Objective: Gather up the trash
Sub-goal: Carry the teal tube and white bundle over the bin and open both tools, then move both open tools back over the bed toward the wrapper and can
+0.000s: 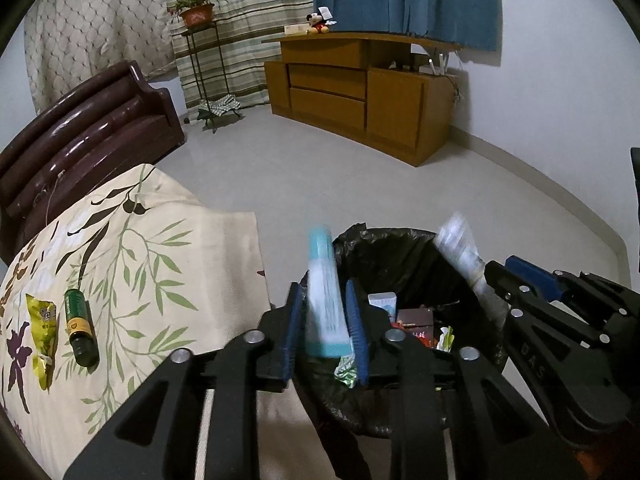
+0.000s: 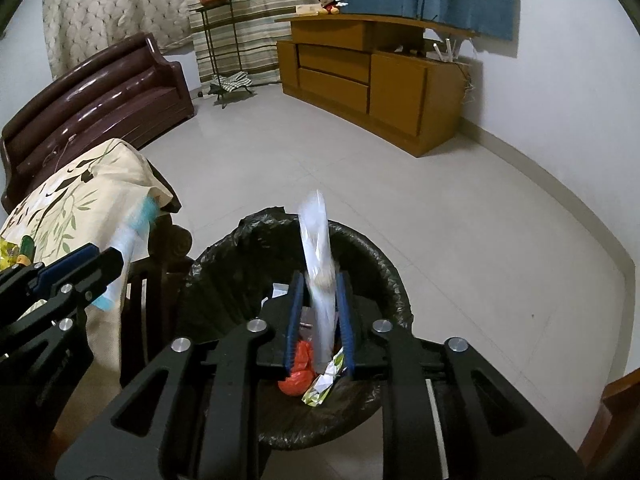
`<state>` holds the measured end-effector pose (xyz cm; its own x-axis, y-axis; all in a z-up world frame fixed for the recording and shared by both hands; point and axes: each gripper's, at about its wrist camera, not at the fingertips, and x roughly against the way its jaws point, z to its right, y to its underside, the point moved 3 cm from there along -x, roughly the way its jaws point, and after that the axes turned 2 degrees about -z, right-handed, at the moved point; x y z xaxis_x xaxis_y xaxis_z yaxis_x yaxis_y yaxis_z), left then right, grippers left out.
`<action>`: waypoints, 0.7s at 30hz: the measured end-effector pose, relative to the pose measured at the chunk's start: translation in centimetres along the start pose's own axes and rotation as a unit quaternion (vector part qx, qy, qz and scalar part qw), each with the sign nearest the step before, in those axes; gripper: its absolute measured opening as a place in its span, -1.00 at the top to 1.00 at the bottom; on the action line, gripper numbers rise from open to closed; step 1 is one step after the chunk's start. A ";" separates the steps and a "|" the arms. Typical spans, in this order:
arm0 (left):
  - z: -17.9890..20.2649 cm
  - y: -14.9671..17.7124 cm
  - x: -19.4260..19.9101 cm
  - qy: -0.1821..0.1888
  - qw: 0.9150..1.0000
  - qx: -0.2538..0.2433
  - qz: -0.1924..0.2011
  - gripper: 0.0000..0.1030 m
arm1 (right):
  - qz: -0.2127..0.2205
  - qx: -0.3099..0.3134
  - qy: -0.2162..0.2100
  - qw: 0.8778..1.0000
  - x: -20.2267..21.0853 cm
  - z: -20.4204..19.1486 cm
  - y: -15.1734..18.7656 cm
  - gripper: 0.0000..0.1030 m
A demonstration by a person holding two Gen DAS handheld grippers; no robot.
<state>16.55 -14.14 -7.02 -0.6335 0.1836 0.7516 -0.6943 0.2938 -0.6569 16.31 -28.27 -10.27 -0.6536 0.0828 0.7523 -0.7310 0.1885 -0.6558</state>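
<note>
My left gripper (image 1: 325,292) is shut on a white and teal tube (image 1: 323,292), held upright at the left rim of the black-lined trash bin (image 1: 404,240). My right gripper (image 2: 320,280) is shut on a clear plastic wrapper (image 2: 318,248), held upright over the bin (image 2: 372,252). The bin holds small boxes (image 1: 414,322), an orange bag (image 2: 298,376) and a green-white wrapper (image 2: 326,380). The right gripper shows in the left wrist view (image 1: 498,276), the left gripper in the right wrist view (image 2: 114,260). On the floral tablecloth (image 1: 172,240) lie a dark green bottle (image 1: 80,326) and a yellow packet (image 1: 42,326).
A dark brown sofa (image 1: 88,128) stands behind the table. A wooden cabinet (image 1: 360,92) stands against the far wall with a plush toy (image 1: 319,23) on top. A plant stand (image 1: 206,68) stands by the curtains. Tiled floor (image 1: 360,188) lies beyond the bin.
</note>
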 end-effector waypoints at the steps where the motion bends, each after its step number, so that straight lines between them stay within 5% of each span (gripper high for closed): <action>1: 0.0 -0.1 0.0 0.000 1.000 0.001 0.000 0.32 | 0.001 -0.002 0.001 1.000 0.1 0.0 0.0 0.41; 11: -0.1 0.1 0.2 -0.002 1.000 0.005 0.006 -0.05 | 0.009 -0.012 0.011 1.000 0.4 0.4 0.2 -0.22; 21: -0.5 0.0 0.8 -0.014 1.000 0.010 0.016 -0.33 | 0.012 -0.018 0.018 1.000 0.9 0.8 0.3 -0.40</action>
<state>16.28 -13.54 -6.39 -0.6653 0.1655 0.7280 -0.6798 0.2686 -0.6824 15.33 -28.95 -9.81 -0.6623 0.1229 0.7391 -0.7075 0.2219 -0.6710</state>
